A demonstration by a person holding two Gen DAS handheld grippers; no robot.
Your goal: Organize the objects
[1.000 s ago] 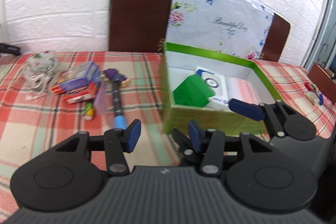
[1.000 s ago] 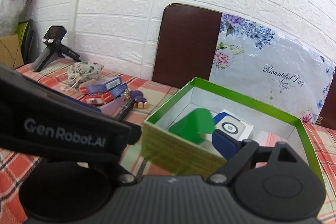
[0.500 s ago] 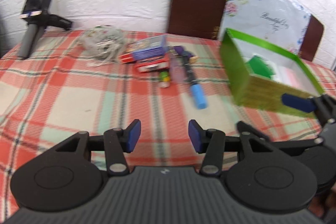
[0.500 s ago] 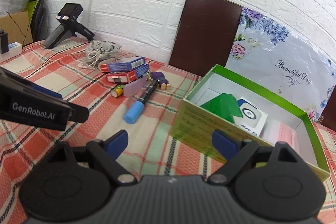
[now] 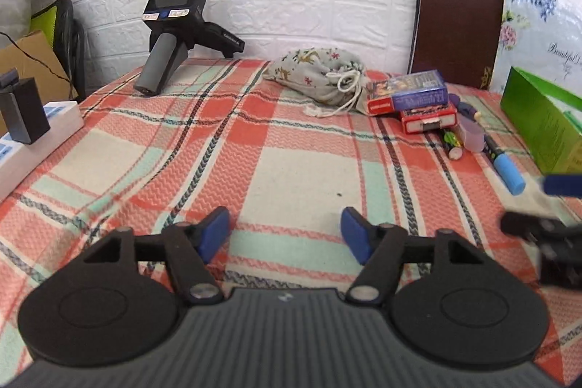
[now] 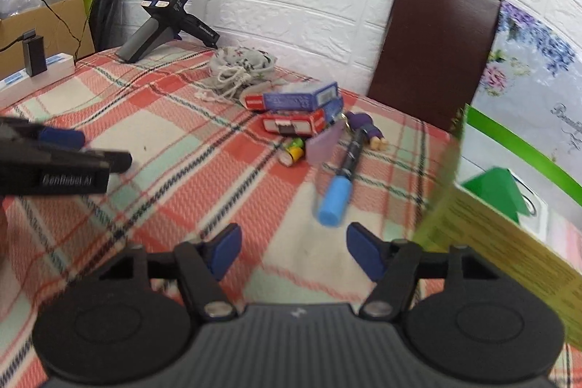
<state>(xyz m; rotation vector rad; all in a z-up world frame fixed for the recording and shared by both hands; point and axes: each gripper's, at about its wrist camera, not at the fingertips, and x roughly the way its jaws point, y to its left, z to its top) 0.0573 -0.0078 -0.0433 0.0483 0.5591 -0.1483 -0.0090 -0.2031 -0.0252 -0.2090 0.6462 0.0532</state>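
A green box (image 6: pixel 509 228) stands at the right with a green block (image 6: pixel 496 193) inside; its corner shows in the left wrist view (image 5: pixel 542 130). A pile lies on the plaid cloth: a blue card box (image 6: pixel 302 99) on a red box (image 6: pixel 294 124), a blue-capped marker (image 6: pixel 340 182), a small battery (image 6: pixel 293 151), a lilac piece (image 6: pixel 323 142), a purple figure (image 6: pixel 367 128) and a drawstring pouch (image 5: pixel 320 75). My left gripper (image 5: pixel 285 235) is open and empty over bare cloth. My right gripper (image 6: pixel 293 251) is open and empty, just short of the marker.
A black handheld camera grip (image 5: pixel 174 31) stands at the back left. A white power strip with a black adapter (image 5: pixel 25 119) lies at the left table edge. A brown chair back (image 6: pixel 433 50) and a floral board (image 6: pixel 538 90) lean on the wall.
Both grippers have swung left, away from the green box, toward the pile and the open cloth. Both stay open and empty.
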